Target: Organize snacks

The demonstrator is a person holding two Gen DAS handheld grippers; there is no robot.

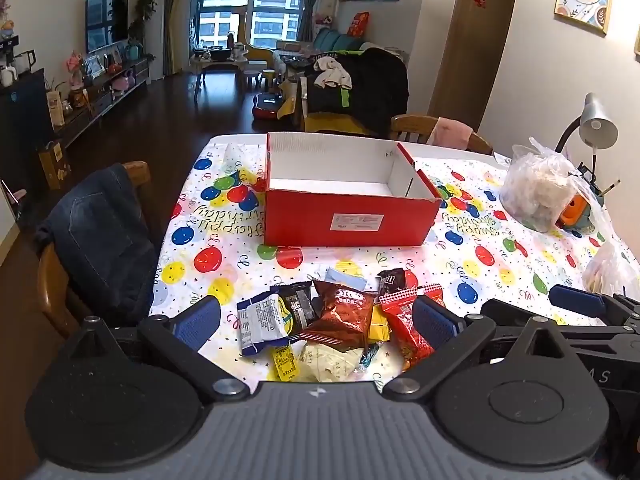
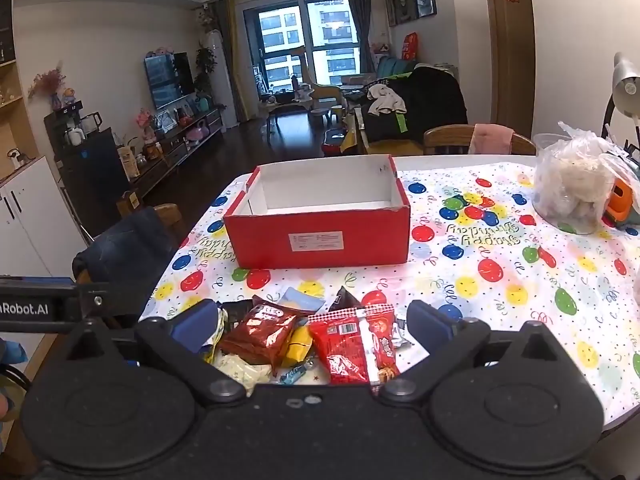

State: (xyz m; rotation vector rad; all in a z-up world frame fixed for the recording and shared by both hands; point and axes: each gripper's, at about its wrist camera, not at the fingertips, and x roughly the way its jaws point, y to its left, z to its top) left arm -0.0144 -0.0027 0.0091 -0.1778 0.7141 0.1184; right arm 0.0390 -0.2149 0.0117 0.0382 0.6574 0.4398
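— What's going on at the table (image 1: 224, 248)?

— Both grippers are hovering side by side over the snack pile (image 1: 340, 324), at the near edge of the balloon cloth. The left gripper (image 1: 316, 320) is spread wide, its jaws standing on either side of the heap and holding nothing.

— And the right one?

— The right gripper (image 2: 312, 322) is gaping too, empty, with the red packet (image 2: 352, 344) and the Oreo bag (image 2: 262, 332) lying between its fingers.

— The box?

— The red box (image 2: 320, 240) is sitting further back, open, well apart from the pile. A plastic bag (image 2: 572, 184) is resting off to the right.
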